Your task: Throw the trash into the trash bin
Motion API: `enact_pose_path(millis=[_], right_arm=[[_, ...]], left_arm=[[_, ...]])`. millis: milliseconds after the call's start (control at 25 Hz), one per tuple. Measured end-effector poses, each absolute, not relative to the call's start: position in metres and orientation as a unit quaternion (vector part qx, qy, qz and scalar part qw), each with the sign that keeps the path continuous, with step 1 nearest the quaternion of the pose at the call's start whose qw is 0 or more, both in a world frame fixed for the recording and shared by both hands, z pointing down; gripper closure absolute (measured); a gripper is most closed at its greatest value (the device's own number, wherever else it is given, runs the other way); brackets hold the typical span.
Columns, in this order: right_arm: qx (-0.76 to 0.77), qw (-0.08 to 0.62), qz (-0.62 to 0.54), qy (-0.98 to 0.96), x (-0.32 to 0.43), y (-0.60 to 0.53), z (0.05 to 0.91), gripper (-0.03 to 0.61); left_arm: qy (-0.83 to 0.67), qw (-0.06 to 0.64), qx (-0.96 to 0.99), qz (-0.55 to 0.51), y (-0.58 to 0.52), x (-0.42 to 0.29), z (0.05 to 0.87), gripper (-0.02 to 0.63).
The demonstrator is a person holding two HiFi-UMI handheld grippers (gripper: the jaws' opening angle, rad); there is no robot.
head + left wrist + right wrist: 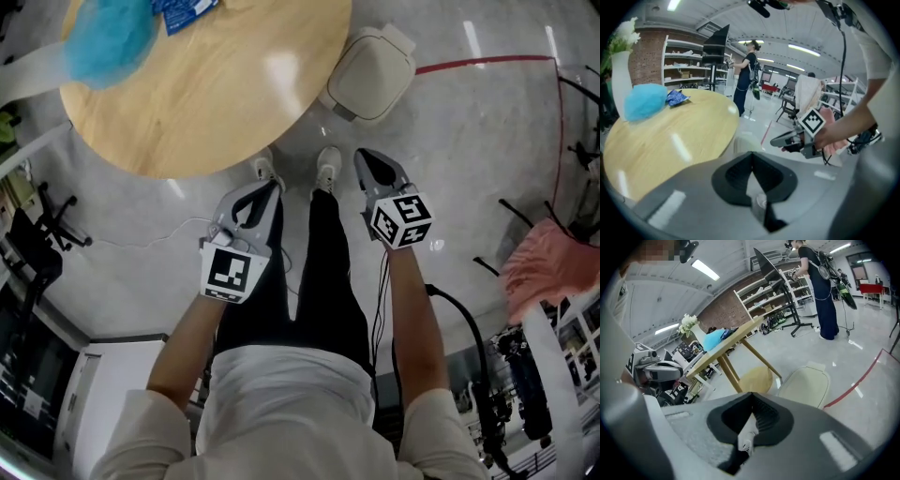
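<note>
A crumpled blue wrapper (187,11) (676,97) lies on the round wooden table (216,94) beside a fluffy blue bundle (108,37) (644,101). The cream trash bin (370,73) (806,385) stands on the floor just right of the table, lid down. My left gripper (270,184) (751,155) hangs below the table edge, shut and empty. My right gripper (367,155) (752,395) is level with it, short of the bin, jaws together with nothing between them. Each gripper shows in the other's view: the right gripper (780,139) and the left gripper (661,371).
The person's white shoes (328,167) stand between the grippers. A red line (487,62) crosses the floor behind the bin. A pink cloth (548,262) hangs at the right. A white vase (618,61) is on the table. Another person (820,291) stands by shelves.
</note>
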State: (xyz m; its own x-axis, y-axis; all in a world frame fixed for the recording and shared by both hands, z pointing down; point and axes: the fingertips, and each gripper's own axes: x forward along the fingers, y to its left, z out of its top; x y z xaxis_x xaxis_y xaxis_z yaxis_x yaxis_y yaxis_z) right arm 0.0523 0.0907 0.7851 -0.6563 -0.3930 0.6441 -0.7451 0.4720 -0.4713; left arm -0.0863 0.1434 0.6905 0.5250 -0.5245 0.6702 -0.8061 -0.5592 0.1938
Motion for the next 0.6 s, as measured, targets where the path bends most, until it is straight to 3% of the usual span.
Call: enact_pose_path(millis=[600], right_arm=[[0.339, 0.245, 0.406, -0.812, 0.062, 0.086, 0.875, 0.578]], left_arm=[[-0.401, 0.272, 0.824, 0.292, 0.14, -0.06, 0.767, 0.611]])
